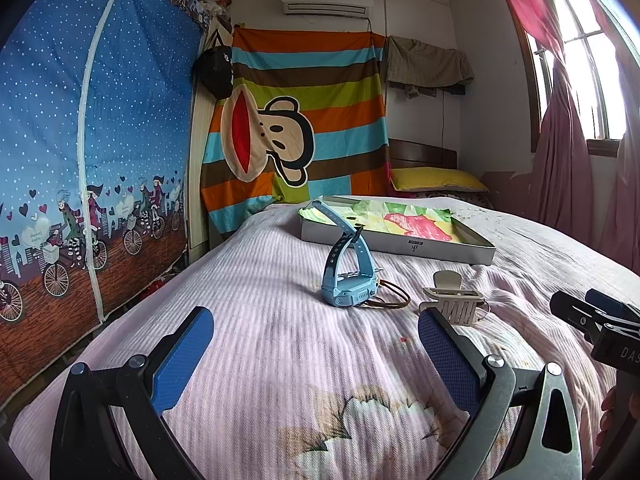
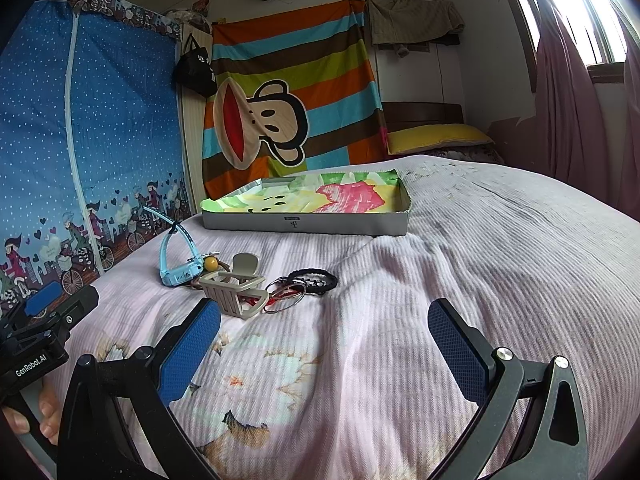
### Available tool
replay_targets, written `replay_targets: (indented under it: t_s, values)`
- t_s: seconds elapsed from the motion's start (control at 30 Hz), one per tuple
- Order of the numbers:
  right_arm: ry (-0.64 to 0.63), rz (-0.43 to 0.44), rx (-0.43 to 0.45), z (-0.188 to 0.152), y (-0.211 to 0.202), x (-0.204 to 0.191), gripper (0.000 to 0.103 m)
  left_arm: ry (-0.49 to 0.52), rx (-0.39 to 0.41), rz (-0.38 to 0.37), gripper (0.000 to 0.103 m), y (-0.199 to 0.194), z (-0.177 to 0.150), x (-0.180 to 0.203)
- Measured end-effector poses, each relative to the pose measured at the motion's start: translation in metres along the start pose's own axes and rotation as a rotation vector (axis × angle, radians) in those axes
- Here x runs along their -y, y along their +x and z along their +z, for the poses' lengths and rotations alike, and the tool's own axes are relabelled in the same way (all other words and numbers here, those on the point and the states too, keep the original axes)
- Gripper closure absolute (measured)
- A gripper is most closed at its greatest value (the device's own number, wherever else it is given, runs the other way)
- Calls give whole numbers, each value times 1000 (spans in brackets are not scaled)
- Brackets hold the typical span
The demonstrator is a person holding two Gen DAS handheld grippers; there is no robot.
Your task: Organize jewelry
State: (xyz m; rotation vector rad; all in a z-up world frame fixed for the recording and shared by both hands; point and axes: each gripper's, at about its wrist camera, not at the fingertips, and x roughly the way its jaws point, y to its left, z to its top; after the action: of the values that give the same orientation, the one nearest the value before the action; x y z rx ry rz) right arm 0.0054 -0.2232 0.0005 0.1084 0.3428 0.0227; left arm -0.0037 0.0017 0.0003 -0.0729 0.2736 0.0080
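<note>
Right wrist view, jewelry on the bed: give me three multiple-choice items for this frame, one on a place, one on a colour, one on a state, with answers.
1. Where is the hair claw clip?
A. inside the tray
B. on the bedspread, in front of the tray
C. between gripper fingers

2. What colour is the watch?
A. light blue
B. red
C. black

3. How do both grippers stand?
A. both shut on jewelry
B. one open, one shut
C. both open, holding nothing

Answers:
1 B, the clip lies on the bedspread, nearer than the tray.
2 A, its strap and case are light blue.
3 C, the right gripper and left gripper show wide gaps with only bedspread between.
</note>
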Motion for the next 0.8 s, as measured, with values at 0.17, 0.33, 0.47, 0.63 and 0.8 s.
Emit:
replay_targets:
  t_s: [0.17,0.33,0.47,0.63,0.8]
  values:
    - [0,0,0,0,0,0,1,0,0,0,0,0,0,0]
    - [0,-1,0,0,0,0,1,0,0,0,0,0,0,0]
    - [1,0,-1,0,1,0,1,1,1,0,0,0,0,0]
    - [2,1,-1,0,0,-1,1,2,2,0,0,-1,0,0]
    - [4,1,0,0,0,-3,1,3,2,1,0,-1,0,0]
